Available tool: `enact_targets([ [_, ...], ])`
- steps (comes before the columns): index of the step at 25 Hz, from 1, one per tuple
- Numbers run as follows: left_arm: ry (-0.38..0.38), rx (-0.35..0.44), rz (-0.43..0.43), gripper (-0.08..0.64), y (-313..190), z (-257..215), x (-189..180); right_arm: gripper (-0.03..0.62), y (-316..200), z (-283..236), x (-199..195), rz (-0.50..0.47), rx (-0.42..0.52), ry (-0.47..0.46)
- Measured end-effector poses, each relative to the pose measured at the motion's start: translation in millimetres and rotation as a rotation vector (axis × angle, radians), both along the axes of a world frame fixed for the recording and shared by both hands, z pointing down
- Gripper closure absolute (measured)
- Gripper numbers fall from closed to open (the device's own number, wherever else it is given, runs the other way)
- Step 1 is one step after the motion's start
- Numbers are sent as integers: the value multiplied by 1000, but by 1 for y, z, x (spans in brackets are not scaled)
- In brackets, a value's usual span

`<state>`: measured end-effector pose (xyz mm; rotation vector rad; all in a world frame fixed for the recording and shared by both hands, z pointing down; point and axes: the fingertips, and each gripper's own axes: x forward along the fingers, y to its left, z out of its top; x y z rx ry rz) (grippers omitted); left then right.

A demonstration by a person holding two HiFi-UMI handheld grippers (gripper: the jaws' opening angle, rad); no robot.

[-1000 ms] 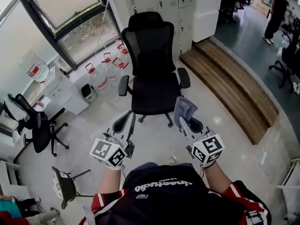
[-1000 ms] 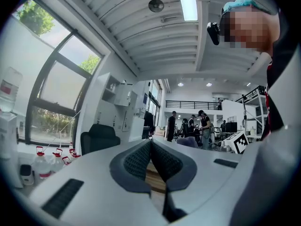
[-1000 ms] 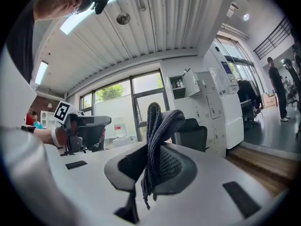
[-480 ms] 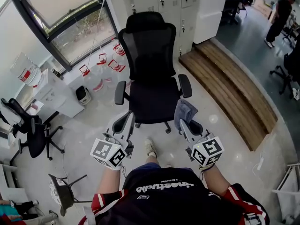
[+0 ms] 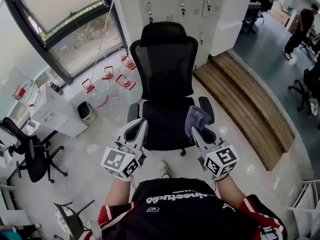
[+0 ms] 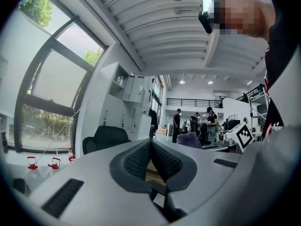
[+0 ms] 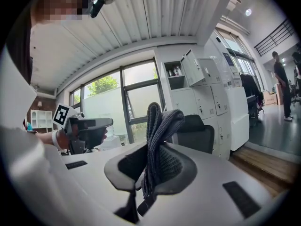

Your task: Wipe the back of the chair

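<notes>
In the head view, the person is standing in front of the chair (image 5: pixel 166 59), which is facing them, its black mesh back rising upright beyond the seat. The right gripper (image 5: pixel 195 130) is clamping a grey cloth (image 5: pixel 197 116) that is sticking up past its tips, over the seat's right front corner near the armrest. The left gripper (image 5: pixel 139 129) is pointing at the seat's left side and carrying nothing. The cloth is hanging well short of the back, so I judge the wiping is not yet begun and the whole back is left to do.

White cabinets (image 5: pixel 185 4) are standing close behind the chair, a wooden step (image 5: pixel 245 94) is running along its right, and water jugs (image 5: pixel 107 79) are sitting on the floor at its left, under the window. Either side is looking open enough to walk round; behind the chair it is looking tighter.

In the left gripper view, the jaws are pressing together with nothing between them, and the chair (image 6: pixel 106 138) is showing dark ahead, to the left.

In the right gripper view, the cloth (image 7: pixel 159 135) is being pinched between the pads, its folds rising above them. The chair (image 7: pixel 197 131) is standing ahead, apart from the cloth, and the left gripper (image 7: pixel 101 124) is showing at the left edge.
</notes>
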<state>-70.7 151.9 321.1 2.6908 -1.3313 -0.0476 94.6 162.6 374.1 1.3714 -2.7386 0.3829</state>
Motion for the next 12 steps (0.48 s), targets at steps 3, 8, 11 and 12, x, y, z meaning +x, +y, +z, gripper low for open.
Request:
enact_targets([
  [3,6,2,16,537,-39,-1,-22,529,-39,-4,-29,4,3,0],
  [8,-12,8,6,537,-89,10,-52,529,-82,-2,-57,0,2,12],
  [11,13,-10,-14,537,-111,14,-66,529,-103,-2,-64,-8,-4,21],
  [12,18,-14,-20,537,-118,15,-69,529,-111,-2,-66,-11,-7,23],
])
